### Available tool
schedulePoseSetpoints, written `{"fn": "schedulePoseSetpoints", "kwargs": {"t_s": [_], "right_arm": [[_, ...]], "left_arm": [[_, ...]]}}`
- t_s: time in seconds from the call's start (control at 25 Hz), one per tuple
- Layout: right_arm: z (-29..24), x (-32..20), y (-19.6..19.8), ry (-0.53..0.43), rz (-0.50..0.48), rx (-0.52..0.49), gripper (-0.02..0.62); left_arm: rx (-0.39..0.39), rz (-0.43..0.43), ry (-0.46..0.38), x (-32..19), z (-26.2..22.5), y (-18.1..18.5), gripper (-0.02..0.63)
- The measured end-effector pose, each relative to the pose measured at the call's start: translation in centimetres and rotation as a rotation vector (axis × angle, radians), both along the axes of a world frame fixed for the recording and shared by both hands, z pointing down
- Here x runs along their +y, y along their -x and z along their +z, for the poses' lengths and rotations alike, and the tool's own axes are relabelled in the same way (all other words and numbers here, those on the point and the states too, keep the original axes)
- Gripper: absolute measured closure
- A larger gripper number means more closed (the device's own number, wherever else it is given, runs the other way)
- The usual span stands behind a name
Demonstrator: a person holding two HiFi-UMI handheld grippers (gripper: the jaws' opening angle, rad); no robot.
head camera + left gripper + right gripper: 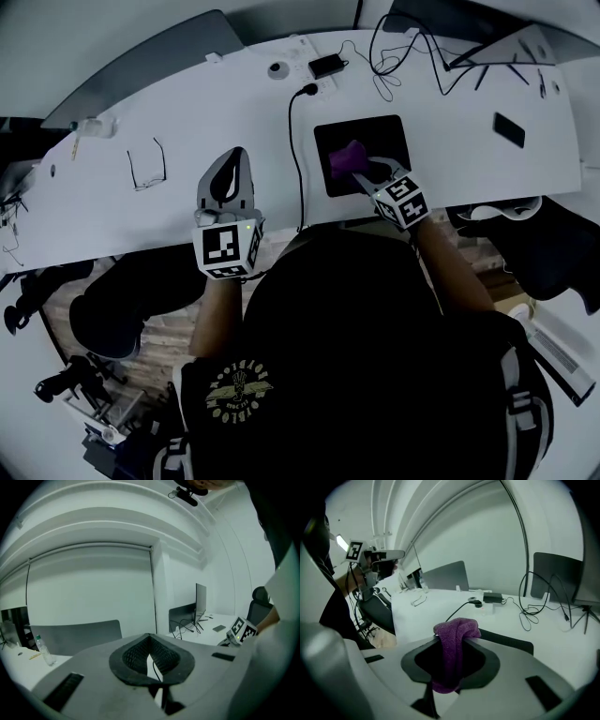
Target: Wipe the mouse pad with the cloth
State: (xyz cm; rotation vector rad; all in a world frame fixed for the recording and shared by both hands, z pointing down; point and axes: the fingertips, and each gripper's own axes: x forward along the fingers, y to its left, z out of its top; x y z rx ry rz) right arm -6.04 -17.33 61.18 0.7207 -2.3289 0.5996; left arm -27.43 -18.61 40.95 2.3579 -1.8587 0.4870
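A black mouse pad [375,141] lies on the white desk [187,122], right of centre near the front edge. My right gripper [359,171] hovers over its near-left part, shut on a purple cloth [344,158]. In the right gripper view the cloth [457,632] bulges out between the jaws, with the pad [506,642] just behind it. My left gripper [236,161] is held over the desk's front edge, left of the pad, shut with nothing in it. In its own view the left gripper [150,641] shows only a thin slit between the jaws.
A black cable [292,141] runs down the desk just left of the pad. Glasses [146,167] lie at the left and a phone [509,129] at the right. A power adapter [326,66] and tangled cables [403,56] sit at the back. Monitors stand behind.
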Motion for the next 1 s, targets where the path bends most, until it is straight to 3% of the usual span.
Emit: {"fn": "schedulePoseSetpoints", "kwargs": {"t_s": [0.12,0.24,0.52,0.68,1.0], "right_arm": [[1.0,1.7,2.0,0.046,-0.020,-0.014,0.503],[2.7,3.1,4.2,0.150,-0.030,-0.057,0.503],[10.3,4.4,2.5,0.271,0.015,0.112,0.503],[11.9,3.3,0.6,0.265,0.046,0.173,0.503],[12.3,2.4,-4.7,0.236,0.078,0.209,0.503]], "left_arm": [[0.007,0.008,-0.003,0.9,0.2,0.9,0.604],[0.012,0.003,-0.005,1.5,0.3,1.8,0.604],[0.025,-0.030,-0.008,2.6,0.4,2.8,0.604],[0.035,-0.038,0.010,2.2,1.2,1.8,0.604],[0.012,0.015,0.025,1.4,1.7,-4.4,0.604]]}}
